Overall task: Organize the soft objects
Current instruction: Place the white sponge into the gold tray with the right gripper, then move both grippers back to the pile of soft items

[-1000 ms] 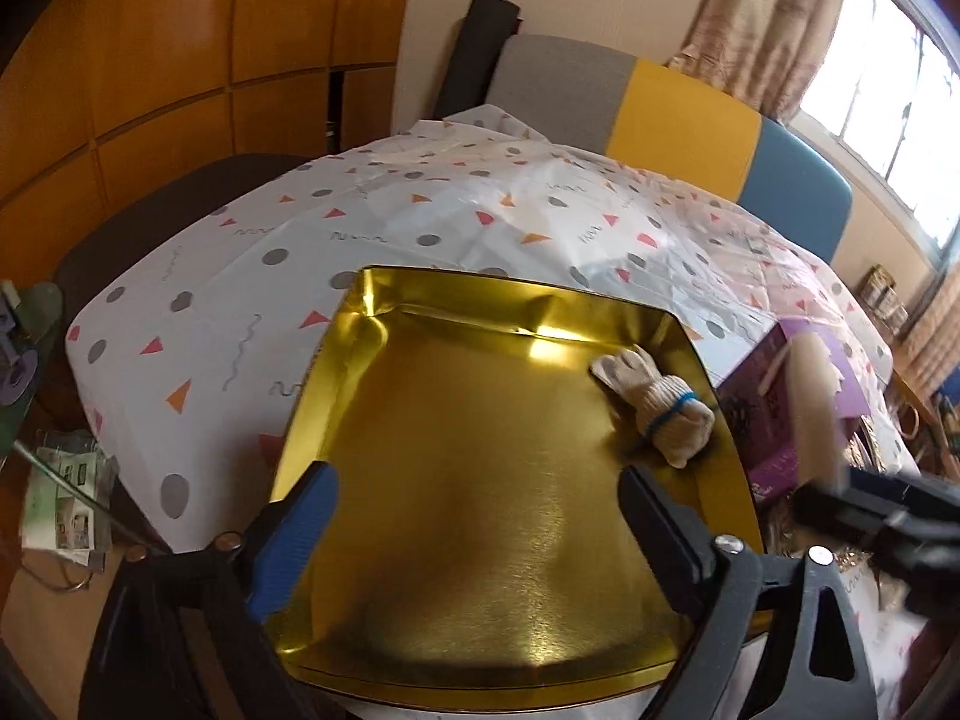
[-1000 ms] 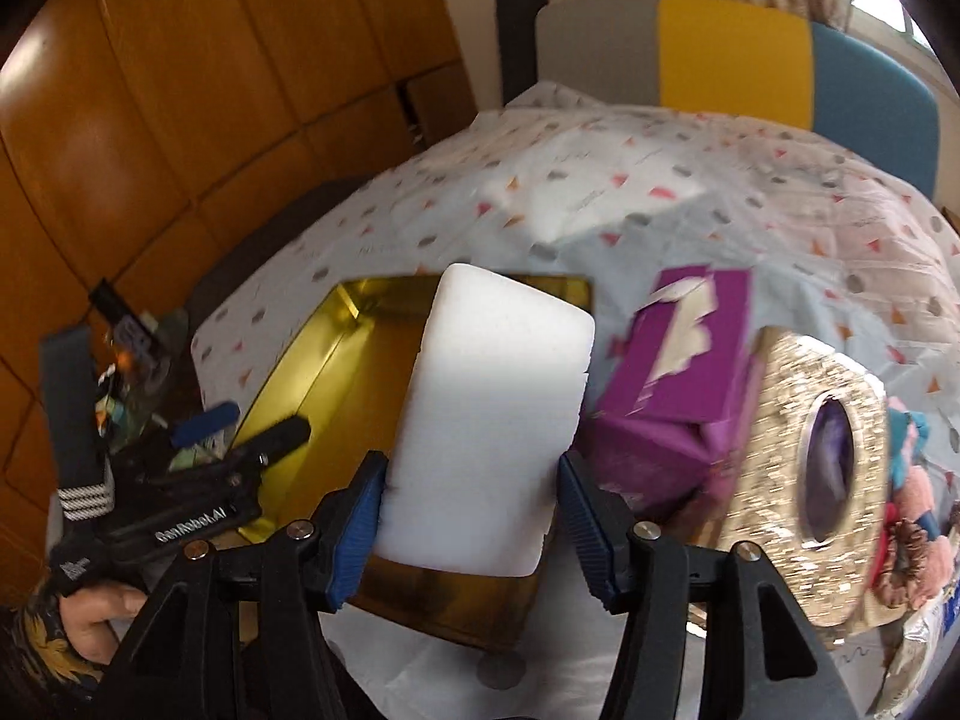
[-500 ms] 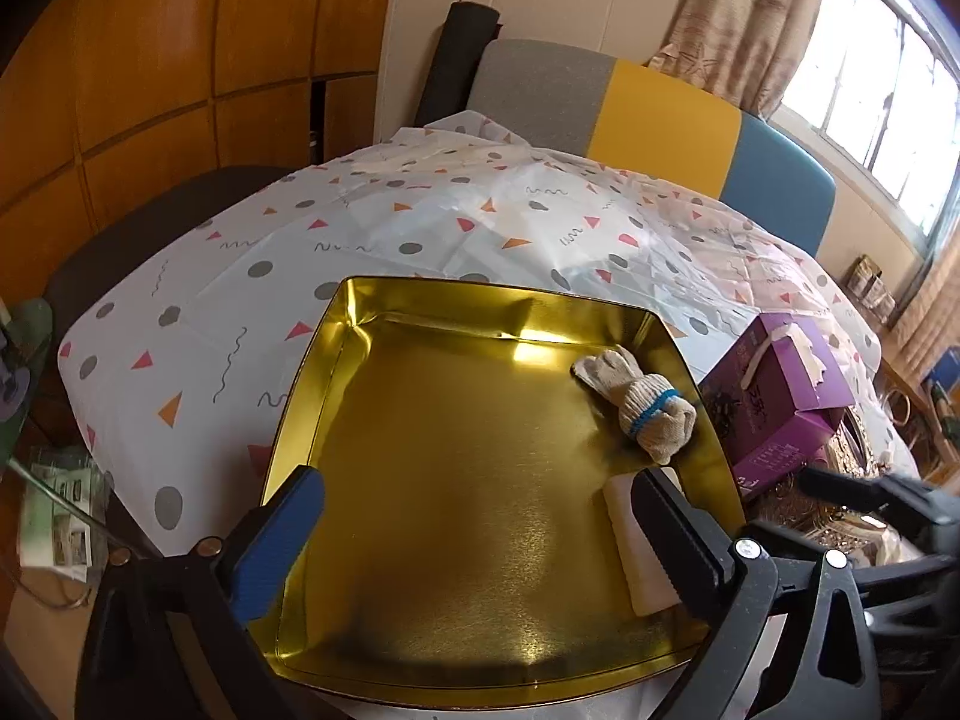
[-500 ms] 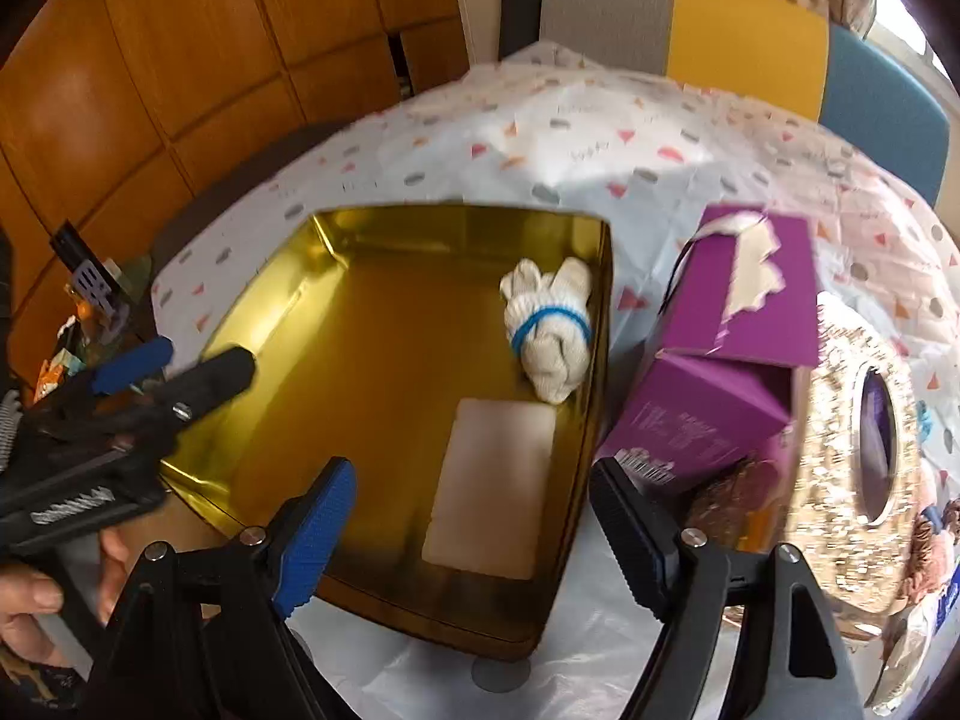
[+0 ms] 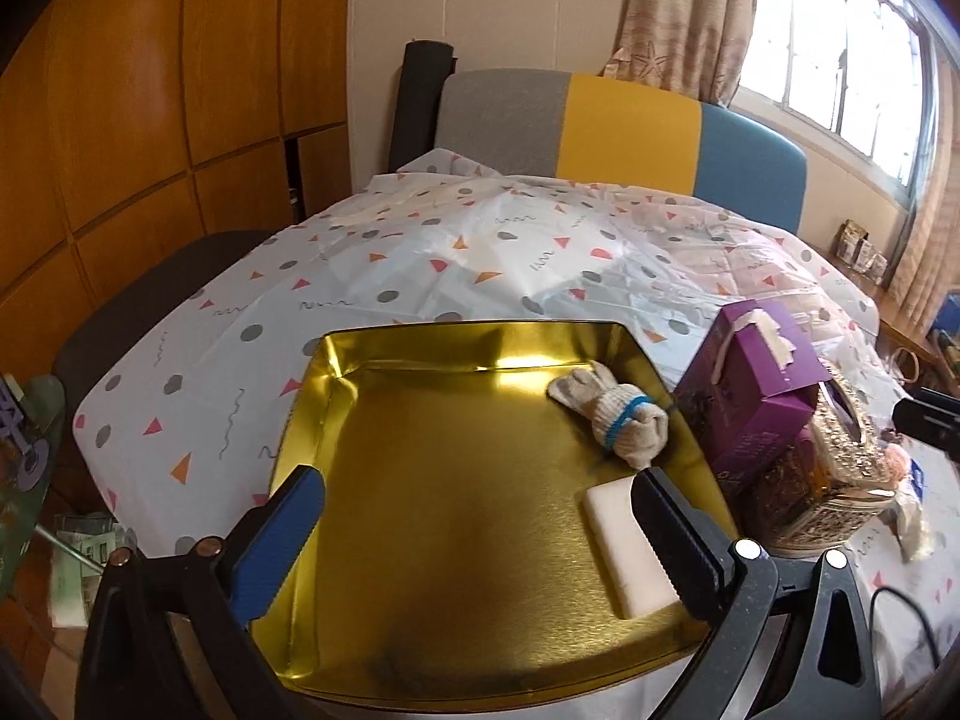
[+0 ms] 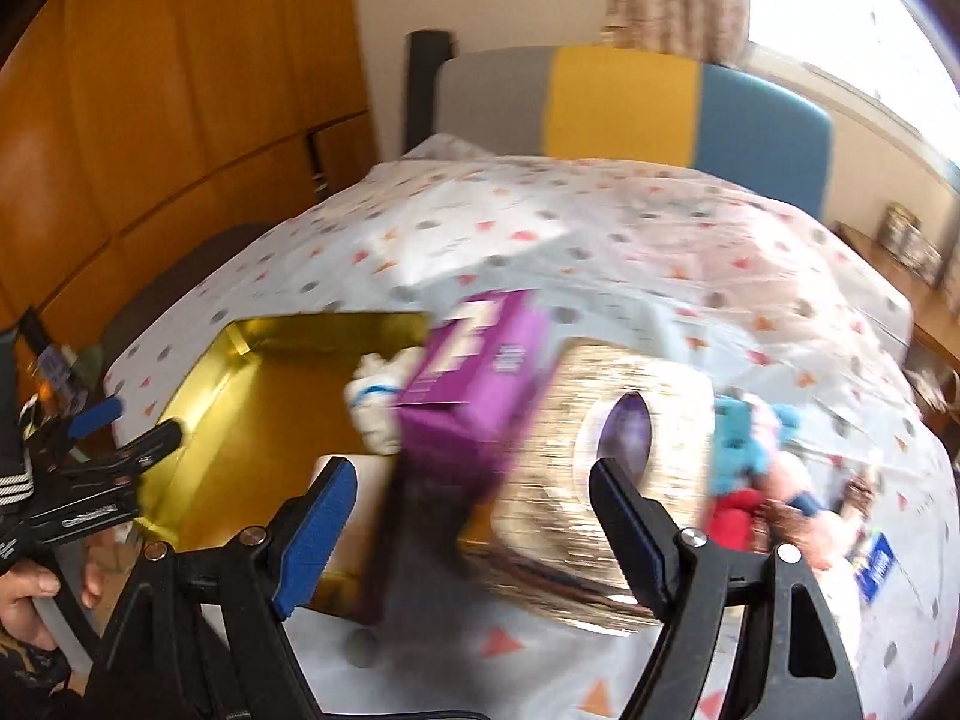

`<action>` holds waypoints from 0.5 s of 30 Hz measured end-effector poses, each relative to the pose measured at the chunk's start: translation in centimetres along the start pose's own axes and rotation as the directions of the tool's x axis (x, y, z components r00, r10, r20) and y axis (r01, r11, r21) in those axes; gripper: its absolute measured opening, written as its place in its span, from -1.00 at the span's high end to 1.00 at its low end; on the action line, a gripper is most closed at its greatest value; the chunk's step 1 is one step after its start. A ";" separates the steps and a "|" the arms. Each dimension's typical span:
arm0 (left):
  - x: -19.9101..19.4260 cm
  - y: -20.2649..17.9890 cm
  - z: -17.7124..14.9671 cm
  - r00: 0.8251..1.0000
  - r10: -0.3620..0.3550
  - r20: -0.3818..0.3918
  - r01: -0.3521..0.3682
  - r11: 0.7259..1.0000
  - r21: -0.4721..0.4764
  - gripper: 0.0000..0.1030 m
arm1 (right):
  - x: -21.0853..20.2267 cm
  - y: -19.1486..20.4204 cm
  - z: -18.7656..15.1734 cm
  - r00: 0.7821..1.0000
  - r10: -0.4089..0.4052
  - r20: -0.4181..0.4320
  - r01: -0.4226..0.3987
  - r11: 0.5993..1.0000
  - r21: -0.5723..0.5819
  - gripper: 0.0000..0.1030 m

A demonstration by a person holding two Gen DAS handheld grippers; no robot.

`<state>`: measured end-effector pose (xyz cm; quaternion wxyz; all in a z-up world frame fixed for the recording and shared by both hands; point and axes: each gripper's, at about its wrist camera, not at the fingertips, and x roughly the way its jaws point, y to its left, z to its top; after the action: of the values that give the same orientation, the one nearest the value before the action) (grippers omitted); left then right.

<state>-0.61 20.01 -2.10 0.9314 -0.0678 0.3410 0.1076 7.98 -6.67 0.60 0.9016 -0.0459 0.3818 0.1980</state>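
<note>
Since the earlier frame, the white sponge block [image 5: 630, 546] has left the right gripper [image 6: 474, 525], whose jaws have just been opening and stand wide, empty. It lies inside the gold tray [image 5: 336, 396], near the rolled glove [image 5: 612, 414]. Left gripper [image 5: 480, 534] gapes wide over the tray, empty.

- The left wrist view looks steeply down, close over the shallow gold metal tray [image 5: 456, 510], facing the grey, yellow and blue chair back [image 5: 624, 126].
- The right wrist view, motion-blurred, looks down from further right, over the purple cardboard box [image 6: 474, 384].
- Both share tray, box and patterned white tablecloth [image 5: 480, 264].
</note>
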 end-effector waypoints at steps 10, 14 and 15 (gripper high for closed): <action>-0.1 -2.5 -0.2 1.000 -0.016 -0.020 0.018 0.997 0.075 -1.00 | -2.2 -12.1 -1.7 0.985 -0.173 0.004 0.167 0.952 0.258 -0.58; 0.0 -3.6 -0.2 0.999 -0.016 -0.039 0.020 0.995 0.102 -1.00 | -2.2 -17.1 -3.0 0.965 -0.261 -0.009 0.246 0.898 0.366 -0.58; 0.0 -3.8 -0.3 0.999 -0.016 -0.040 0.020 0.994 0.111 -1.00 | -2.0 -18.3 -3.4 0.959 -0.283 -0.013 0.266 0.881 0.390 -0.58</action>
<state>0.12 16.22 -2.10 0.9279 -0.0211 0.3637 0.0789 11.64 -24.91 -1.65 0.9198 0.0843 0.3830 -0.0103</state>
